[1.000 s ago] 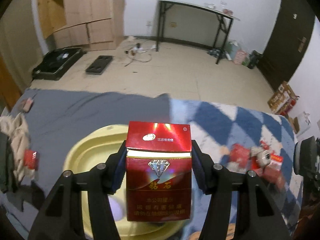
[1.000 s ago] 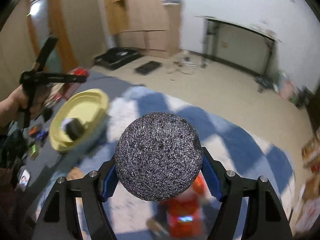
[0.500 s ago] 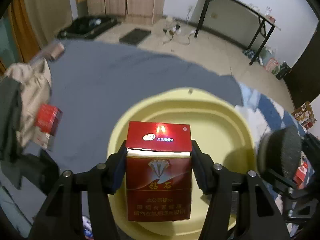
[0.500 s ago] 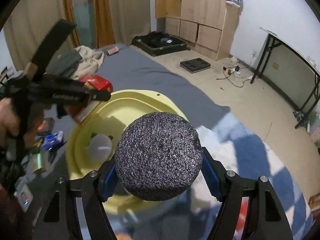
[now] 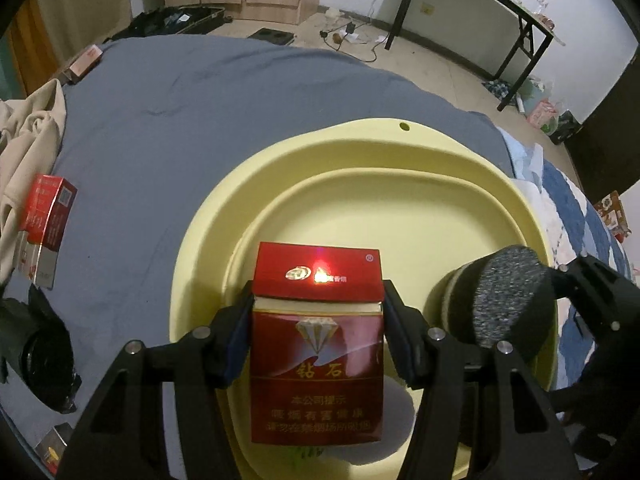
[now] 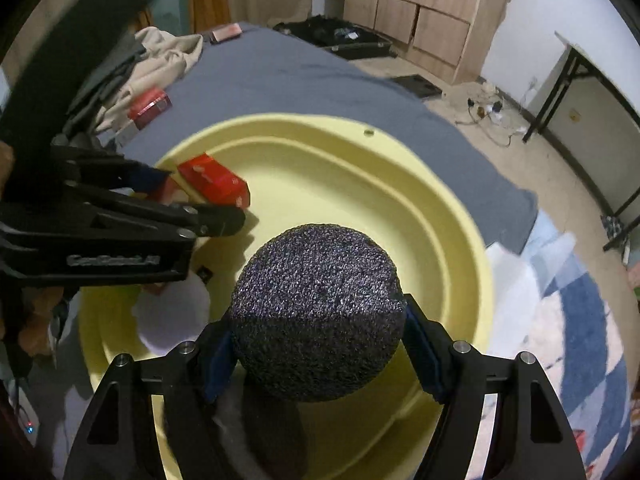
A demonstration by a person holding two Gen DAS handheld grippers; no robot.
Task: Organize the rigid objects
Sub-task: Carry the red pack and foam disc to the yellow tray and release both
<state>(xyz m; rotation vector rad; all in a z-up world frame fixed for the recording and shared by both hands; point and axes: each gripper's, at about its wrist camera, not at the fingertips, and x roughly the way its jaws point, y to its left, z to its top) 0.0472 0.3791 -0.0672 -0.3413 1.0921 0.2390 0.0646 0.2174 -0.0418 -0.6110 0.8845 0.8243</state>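
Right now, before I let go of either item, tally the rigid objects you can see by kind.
Red cigarette packs: 3 — held pack, pack standing on the bed, far pack
Grey round speaker: 1
Yellow basin: 1
White round item in the basin: 1
Total: 6

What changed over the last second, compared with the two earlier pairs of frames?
Both grippers travelled from over the blue patterned quilt to above the yellow basin. The left gripper now holds the red cigarette pack over the basin's near side, and the right gripper has brought the dark speckled ball in beside it. Nothing was released: both grips stayed shut on the same objects.
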